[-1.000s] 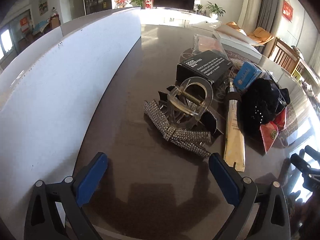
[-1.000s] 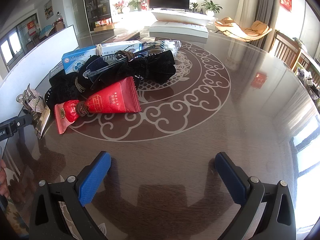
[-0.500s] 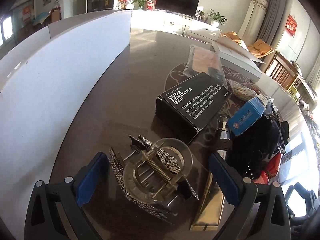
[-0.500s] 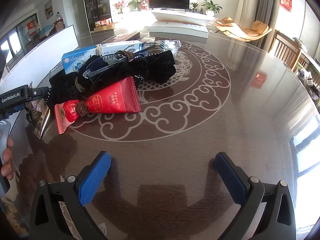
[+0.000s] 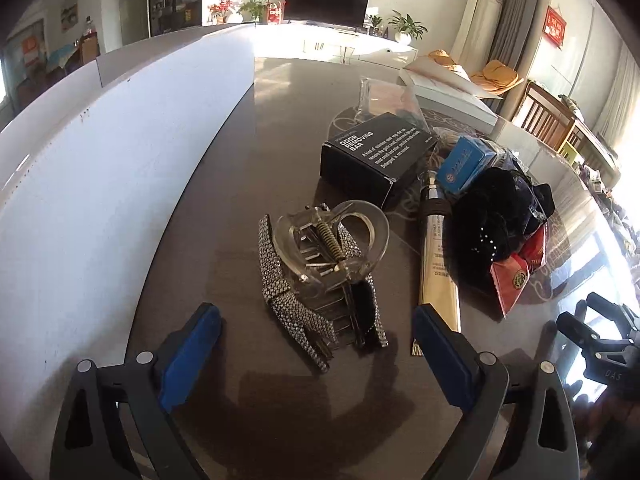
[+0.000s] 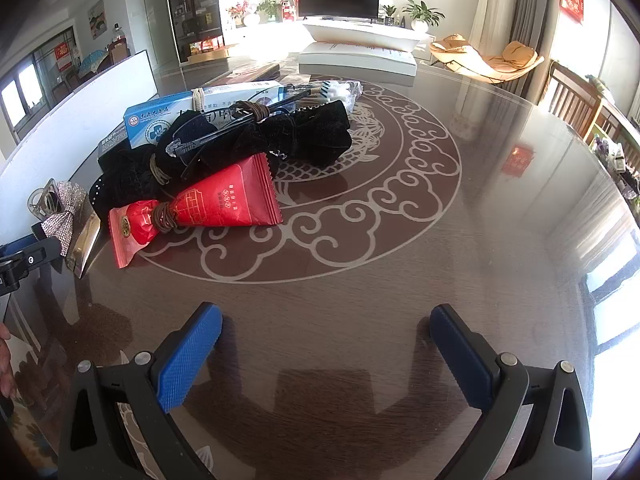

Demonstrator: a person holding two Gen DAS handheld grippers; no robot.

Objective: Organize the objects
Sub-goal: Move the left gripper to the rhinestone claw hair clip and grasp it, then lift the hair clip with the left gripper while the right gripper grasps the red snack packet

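A clear hair clip with a rhinestone bow (image 5: 324, 276) lies on the dark table, just ahead of my left gripper (image 5: 314, 316). Its near end reaches in between the blue fingertips. The jaws are closing, but the pads stand wide of the clip on both sides. The clip (image 6: 60, 208) also shows at the far left of the right wrist view. My right gripper (image 6: 326, 316) hovers open over bare table with nothing between its fingers. To the clip's right lie a gold tube (image 5: 436, 264), a black box (image 5: 376, 156), a blue box (image 5: 464, 160), a black velvet pouch (image 5: 496, 216) and a red packet (image 5: 516, 276).
A white board (image 5: 100, 180) stands along the table's left side. The glossy table (image 6: 400, 260) with a white scroll pattern stretches to the right of the pile. A white flat box (image 6: 360, 56) sits at the far edge, and chairs (image 6: 576, 100) stand at the right.
The left gripper pushed forward over the hair clip, then drew back a little. The clip now sits closer to its fingertips than a second ago. The right gripper has not moved.
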